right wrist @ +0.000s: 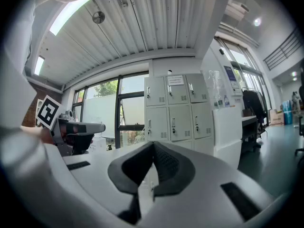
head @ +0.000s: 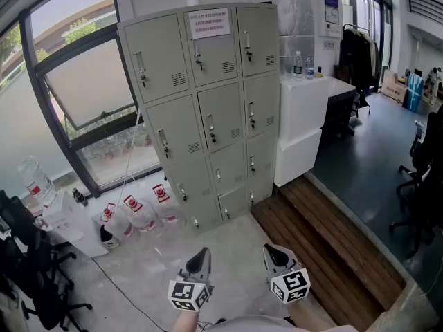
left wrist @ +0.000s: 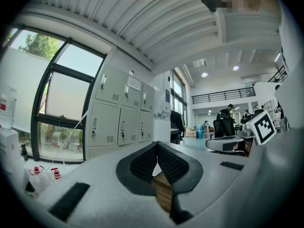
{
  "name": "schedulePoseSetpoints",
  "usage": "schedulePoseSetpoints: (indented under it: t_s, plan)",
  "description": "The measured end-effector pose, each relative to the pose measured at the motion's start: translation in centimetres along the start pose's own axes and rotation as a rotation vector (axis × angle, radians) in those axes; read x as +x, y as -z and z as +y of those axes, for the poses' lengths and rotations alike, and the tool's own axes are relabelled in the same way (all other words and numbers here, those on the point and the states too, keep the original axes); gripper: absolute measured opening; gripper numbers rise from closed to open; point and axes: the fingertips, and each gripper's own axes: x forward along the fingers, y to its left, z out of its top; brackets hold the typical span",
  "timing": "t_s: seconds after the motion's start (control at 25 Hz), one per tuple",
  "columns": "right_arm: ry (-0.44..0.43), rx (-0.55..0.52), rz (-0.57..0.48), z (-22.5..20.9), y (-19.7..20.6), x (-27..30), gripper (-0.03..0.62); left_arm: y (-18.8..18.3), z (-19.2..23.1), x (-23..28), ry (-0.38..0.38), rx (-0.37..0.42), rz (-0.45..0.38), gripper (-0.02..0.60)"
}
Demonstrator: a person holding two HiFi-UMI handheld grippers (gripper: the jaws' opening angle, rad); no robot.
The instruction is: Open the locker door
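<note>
**A:** Right, what is nearest the camera?

**B:** Two hand-held grey grippers with black ribbed pads, each carrying a marker cube. The left gripper [head: 202,253] and the right gripper [head: 270,251] hang side by side low in the head view. Both point level toward the lockers.

**A:** And their fingers?

**B:** Each gripper view shows the pad tips pressed together with nothing between them, on the left and on the right alike.

**A:** What lies beyond them?

**B:** There is pale concrete floor [head: 235,237], with a strip of dark wooden planks [head: 325,247] on the right. Further on, clear red-topped water jugs [head: 143,215] stand on the floor just beside the locker's lower left corner.

**A:** Where is the locker itself?

**B:** The tall grey-beige metal locker cabinet [head: 208,109] stands well apart from both grippers, against the wall. It is between a large dark-framed window [head: 83,88] and a white counter unit [head: 302,116]. Every door is closed, and a white paper notice [head: 209,23] sits on the top middle door.

**A:** Anything further back?

**B:** Dark clothes on a rack [head: 356,50], deep in the room on the right.
</note>
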Motion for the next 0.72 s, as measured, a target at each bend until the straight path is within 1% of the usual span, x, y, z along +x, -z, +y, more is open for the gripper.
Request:
schedulePoseSetpoints:
  t_s: [0.16,0.72]
  plan:
    - [0.001,-0.006,-0.005,0.0,-0.61,0.45,0.012,-0.31,0.02,0.58,0.006,0.013,0.008,0.008]
    - [-0.006,0.011,-0.005,-0.64,-0.02,-0.06,0.012,0.1,-0.6,0.87,0.001,0.026,0.018,0.008]
